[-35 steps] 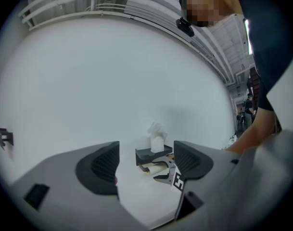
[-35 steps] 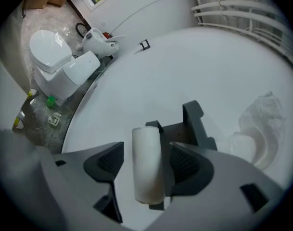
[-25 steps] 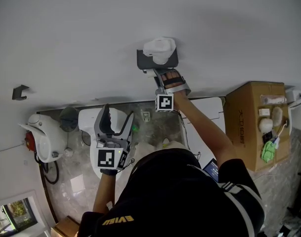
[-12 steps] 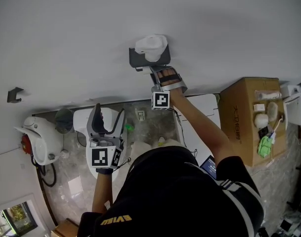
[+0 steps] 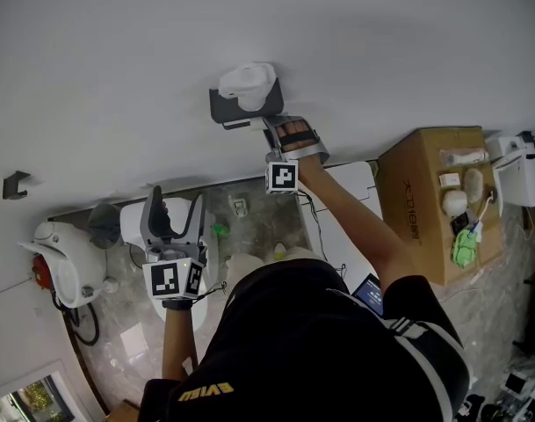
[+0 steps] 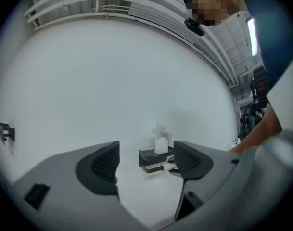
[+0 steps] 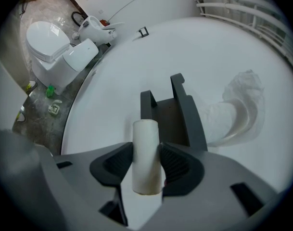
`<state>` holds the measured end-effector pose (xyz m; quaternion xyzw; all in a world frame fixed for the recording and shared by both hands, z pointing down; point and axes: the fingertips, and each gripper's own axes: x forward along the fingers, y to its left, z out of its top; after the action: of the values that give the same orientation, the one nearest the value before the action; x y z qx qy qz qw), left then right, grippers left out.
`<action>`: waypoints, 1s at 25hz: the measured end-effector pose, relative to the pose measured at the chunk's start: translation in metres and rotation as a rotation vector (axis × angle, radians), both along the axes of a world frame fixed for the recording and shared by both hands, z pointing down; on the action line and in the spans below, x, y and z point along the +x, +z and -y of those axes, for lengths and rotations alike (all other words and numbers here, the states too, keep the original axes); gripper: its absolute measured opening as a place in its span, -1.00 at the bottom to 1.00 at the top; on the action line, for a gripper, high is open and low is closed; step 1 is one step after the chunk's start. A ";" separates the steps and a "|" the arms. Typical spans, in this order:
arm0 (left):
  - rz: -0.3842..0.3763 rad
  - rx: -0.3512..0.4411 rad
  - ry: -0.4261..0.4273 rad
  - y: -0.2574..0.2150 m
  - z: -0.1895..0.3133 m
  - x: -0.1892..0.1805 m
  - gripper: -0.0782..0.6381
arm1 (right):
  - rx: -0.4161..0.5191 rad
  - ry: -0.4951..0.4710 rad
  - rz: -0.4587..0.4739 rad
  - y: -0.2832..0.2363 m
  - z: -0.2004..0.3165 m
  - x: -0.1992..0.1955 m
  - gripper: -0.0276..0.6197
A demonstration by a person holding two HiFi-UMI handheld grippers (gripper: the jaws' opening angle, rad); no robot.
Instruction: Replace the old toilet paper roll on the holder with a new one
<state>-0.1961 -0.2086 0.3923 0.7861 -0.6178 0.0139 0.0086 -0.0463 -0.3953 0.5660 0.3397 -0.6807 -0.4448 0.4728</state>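
Observation:
A black holder is fixed to the white wall, with a white paper roll standing on its top shelf. My right gripper is just beside the holder, shut on a bare cardboard tube. In the right gripper view the tube stands upright between the pads, a little in front of the holder's arm, and the white roll lies to the right. My left gripper hangs lower left, open and empty. It faces the wall, with the holder far off between its jaws.
A white toilet stands on the marble floor below, with a green bottle beside it. A cardboard box carrying small items is at the right. A small black hook sits on the wall at far left.
My right gripper has drawn the cardboard tube a little away from the holder, toward the right. The left gripper has kept its place.

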 end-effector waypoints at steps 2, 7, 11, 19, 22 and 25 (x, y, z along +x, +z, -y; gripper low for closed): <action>-0.006 -0.001 0.005 0.001 0.002 0.002 0.22 | 0.006 0.015 -0.020 0.004 0.003 0.009 -0.35; -0.008 0.003 0.039 0.003 0.010 0.014 0.22 | 0.020 0.049 -0.048 -0.001 0.007 0.029 -0.35; -0.012 -0.009 0.061 0.006 0.015 0.021 0.22 | 0.013 0.072 -0.048 0.000 0.008 0.041 -0.35; -0.031 0.035 0.096 -0.002 0.021 0.034 0.22 | 0.006 0.096 -0.059 0.002 0.005 0.056 -0.35; -0.015 0.026 0.110 0.005 0.023 0.037 0.22 | -0.002 0.112 -0.068 0.002 0.005 0.067 -0.35; 0.003 -0.006 0.107 0.015 0.023 0.032 0.22 | -0.008 0.127 -0.032 -0.005 0.005 0.067 -0.35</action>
<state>-0.1642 -0.2318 0.4072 0.8181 -0.5748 0.0173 0.0095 0.0207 -0.4001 0.5607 0.3732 -0.6519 -0.4165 0.5121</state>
